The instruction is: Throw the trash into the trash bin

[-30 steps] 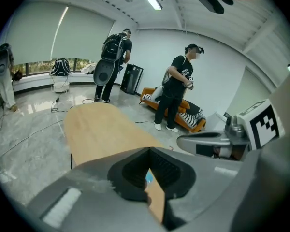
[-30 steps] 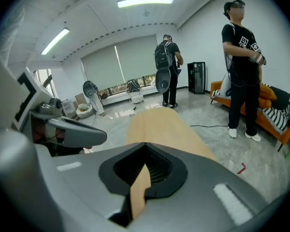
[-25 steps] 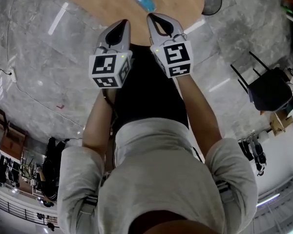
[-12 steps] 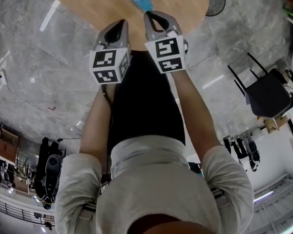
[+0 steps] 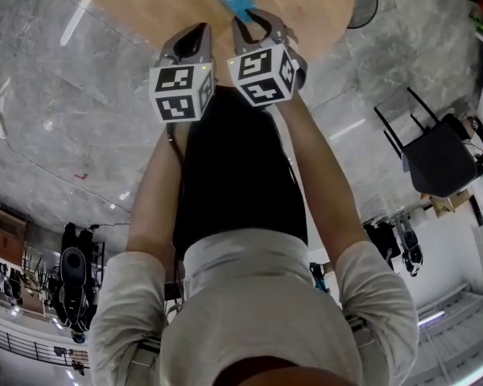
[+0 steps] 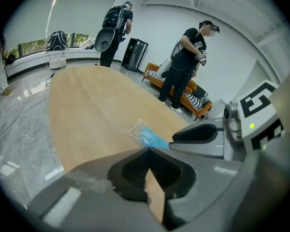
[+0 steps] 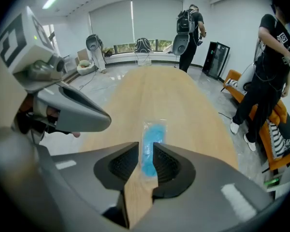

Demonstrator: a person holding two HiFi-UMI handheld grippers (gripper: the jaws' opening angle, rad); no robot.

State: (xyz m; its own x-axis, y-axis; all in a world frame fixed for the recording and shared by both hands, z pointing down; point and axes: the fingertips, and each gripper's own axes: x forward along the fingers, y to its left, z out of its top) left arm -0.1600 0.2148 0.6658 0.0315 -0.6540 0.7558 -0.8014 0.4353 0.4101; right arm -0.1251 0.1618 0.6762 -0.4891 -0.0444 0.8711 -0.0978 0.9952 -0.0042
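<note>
Right gripper view: trash [image 7: 152, 141], a blue pack in clear wrap, lies flat on the table [image 7: 183, 100] at 12 o'clock from my right gripper [image 7: 145, 148]. Its long axis runs 12 to 6, in line with the jaw gap. The jaws have just been opening and now stand well apart. The trash's near end shows between the tips, but the pads aren't pressing it and nothing is held. In the head view the trash is at 12 o'clock from the right gripper and about 1 o'clock from the left gripper [image 5: 195, 40]. Right is nearer, so I judge right takes it, pinching across the narrow width. Left gripper view: jaws closed tip to tip and empty, with the trash just past them at 12 o'clock.
</note>
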